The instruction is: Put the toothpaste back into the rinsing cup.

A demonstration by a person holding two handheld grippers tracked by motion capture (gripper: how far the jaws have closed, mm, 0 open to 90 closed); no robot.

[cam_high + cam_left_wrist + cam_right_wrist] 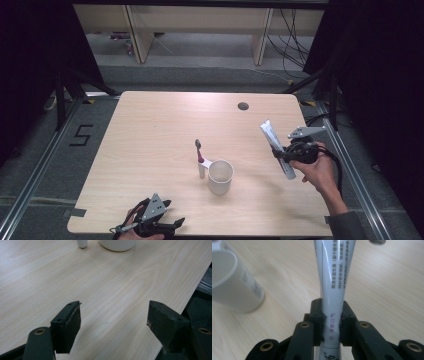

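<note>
Tube (331,285): light, soft-walled, slick plastic, likely to dent; right gripper (331,322) clamps it near the stiffer cap end, left gripper (113,322) wide open, empty.

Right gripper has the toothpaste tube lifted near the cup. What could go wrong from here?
1. The right gripper pinches the toothpaste tube near its lower end, so the long tilted upper part may swing or slip.
2. The cup looks light, and the toothbrush stands upright close beside it; a nudge could topple either.
3. The left gripper is open near the table edge, not steadying the cup.
</note>
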